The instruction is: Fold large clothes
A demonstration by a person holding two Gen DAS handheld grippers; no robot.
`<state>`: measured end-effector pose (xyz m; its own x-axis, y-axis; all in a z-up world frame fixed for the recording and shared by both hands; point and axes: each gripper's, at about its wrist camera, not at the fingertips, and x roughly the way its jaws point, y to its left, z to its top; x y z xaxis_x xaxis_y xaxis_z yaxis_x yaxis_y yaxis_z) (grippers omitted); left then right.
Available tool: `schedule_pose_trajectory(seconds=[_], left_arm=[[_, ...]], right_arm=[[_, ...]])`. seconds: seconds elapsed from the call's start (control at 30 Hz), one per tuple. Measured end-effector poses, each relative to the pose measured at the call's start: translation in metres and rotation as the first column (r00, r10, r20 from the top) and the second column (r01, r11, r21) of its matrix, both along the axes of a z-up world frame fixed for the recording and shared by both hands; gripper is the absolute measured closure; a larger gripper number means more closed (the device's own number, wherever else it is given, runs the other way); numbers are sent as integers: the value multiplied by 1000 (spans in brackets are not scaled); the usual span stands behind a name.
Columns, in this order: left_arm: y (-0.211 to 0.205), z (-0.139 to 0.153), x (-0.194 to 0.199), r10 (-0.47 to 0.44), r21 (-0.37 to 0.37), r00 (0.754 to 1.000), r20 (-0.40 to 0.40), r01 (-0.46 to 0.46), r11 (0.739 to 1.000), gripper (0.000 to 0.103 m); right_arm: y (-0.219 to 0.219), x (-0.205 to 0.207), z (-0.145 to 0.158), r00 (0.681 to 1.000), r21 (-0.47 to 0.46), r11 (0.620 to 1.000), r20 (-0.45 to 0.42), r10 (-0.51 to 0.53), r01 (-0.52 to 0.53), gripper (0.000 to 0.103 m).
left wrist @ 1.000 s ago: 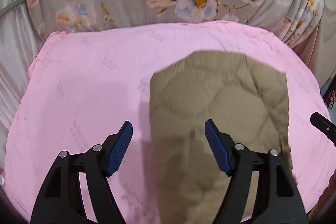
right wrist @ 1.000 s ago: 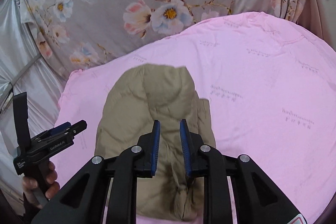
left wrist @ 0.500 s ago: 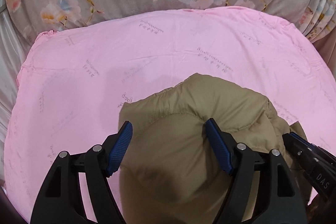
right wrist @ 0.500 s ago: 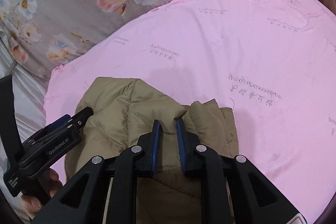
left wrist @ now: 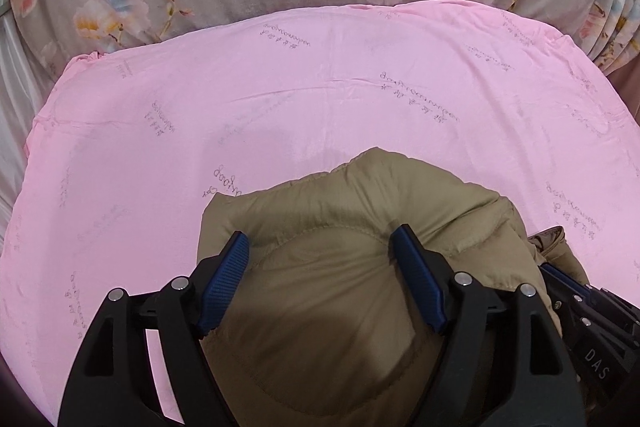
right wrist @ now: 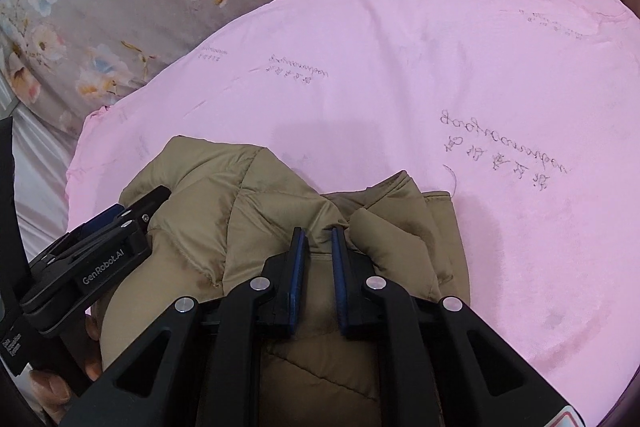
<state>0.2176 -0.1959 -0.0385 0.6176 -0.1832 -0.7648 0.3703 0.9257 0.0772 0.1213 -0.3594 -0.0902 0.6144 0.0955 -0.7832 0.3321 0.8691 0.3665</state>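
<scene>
Right gripper (right wrist: 318,233) pinched on tan quilted jacket (right wrist: 248,211), bunched near-side on pink sheet (right wrist: 400,67). Left gripper (left wrist: 320,247) spread wide, pressing, holding nothing. Risk: puffy layers slipping, fold springing apart.

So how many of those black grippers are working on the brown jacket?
2. The left gripper is open, straddling the jacket. The right gripper is shut on a bunched fold of it, beside the left one.
</scene>
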Motion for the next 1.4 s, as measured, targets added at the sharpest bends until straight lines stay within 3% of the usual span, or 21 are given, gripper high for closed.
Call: schedule_pose_trajectory(seconds=[0.4, 0.47, 0.53, 0.63, 0.7, 0.8, 0.93, 1.13, 1.3, 1.4], left_arm=[[-9, -11, -1, 13, 41, 998, 54, -16, 999, 30], [-5, -8, -4, -2, 28, 999, 52, 1, 1000, 30], [6, 4, -16, -16, 19, 999, 37, 15, 1000, 30], [30, 28, -50, -56, -23, 998, 14, 56, 998, 30], [47, 39, -78, -100, -24, 995, -1, 100, 995, 30], [63, 32, -112, -156, -19, 986, -63, 155, 988, 30], [77, 8, -134, -139, -26, 984, -113, 136, 990, 29], [79, -4, -141, -118, 14, 991, -64, 119, 993, 20], [74, -13, -144, -116, 59, 993, -9, 116, 992, 19], [77, -11, -141, -122, 43, 992, -27, 123, 991, 19]], right_arm=[[0, 5, -2, 1000, -16, 1000, -9, -2, 1, 94], [0, -4, 10, 1000, -11, 1000, -21, -18, 17, 93], [5, -27, 40, 1000, 6, 1000, 14, -9, 9, 84], [18, -69, 73, 999, -75, 996, 23, 40, -39, 84], [26, -93, 79, 997, -106, 992, -8, 72, -73, 84], [37, -117, 67, 993, -102, 989, -66, 97, -103, 84], [49, -127, 35, 986, -76, 990, -123, 111, -121, 84], [52, -133, 18, 992, -57, 994, -92, 87, -93, 84], [62, -134, 13, 993, -127, 987, -78, 88, -97, 84], [49, -136, 21, 992, -57, 994, -85, 88, -93, 84]])
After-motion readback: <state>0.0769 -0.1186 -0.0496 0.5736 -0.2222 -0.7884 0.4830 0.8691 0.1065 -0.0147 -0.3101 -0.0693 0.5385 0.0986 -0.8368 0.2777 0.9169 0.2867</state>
